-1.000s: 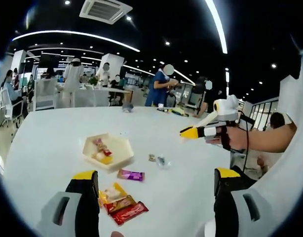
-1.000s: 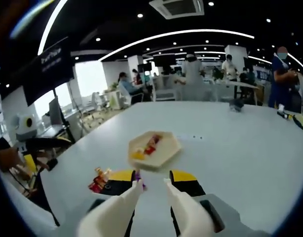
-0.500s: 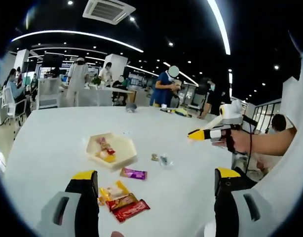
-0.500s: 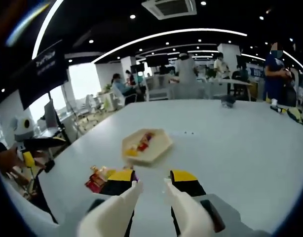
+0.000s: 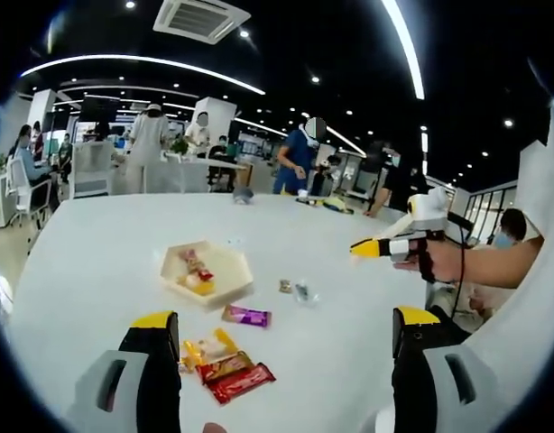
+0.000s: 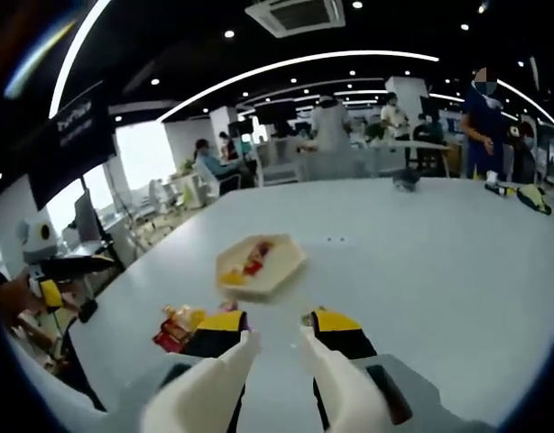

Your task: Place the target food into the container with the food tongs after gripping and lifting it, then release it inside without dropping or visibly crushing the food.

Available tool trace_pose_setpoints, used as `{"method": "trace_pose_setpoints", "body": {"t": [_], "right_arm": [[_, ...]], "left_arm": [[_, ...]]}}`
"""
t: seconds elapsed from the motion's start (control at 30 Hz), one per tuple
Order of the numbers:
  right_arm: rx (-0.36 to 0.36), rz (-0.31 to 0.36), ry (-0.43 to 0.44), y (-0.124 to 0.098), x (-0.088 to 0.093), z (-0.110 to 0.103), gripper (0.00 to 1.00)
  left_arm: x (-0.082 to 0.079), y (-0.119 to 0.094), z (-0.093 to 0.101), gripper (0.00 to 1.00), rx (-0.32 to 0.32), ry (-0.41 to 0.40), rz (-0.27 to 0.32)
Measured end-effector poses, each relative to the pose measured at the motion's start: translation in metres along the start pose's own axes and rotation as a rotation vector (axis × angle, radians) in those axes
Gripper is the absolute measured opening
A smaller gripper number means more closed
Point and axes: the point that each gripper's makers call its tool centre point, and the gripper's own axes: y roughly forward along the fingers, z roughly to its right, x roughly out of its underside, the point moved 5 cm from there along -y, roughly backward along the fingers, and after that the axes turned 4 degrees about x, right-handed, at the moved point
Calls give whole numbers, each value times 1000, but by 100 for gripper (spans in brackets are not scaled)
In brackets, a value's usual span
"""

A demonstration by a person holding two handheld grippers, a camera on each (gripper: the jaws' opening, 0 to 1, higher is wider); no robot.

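The purple snack bar lies flat, long axis pointing toward the tray.

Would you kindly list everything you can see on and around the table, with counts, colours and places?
Table: one, white, large.
Hexagonal tray: one, cream, mid-table, holding a few red and yellow snacks.
Purple snack packet: one, on the table just nearer than the tray.
Red and yellow snack packets: a small pile by the left tool's left jaw.
Small wrapped pieces: two, right of the tray.
People: several, standing and seated at desks beyond the table.
Left tool: black jaws with yellow tips, wide apart.
Right tool: yellow-tipped, held in a hand, carrying white food tongs.
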Motion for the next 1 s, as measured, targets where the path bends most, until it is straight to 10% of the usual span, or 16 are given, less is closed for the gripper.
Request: {"method": "trace_pose_setpoints", "body": {"t": [1.0], "right_arm": [[27, 4, 33, 24, -17, 12, 27]], "left_arm": [[-6, 13, -24, 99, 8, -17, -19]]}}
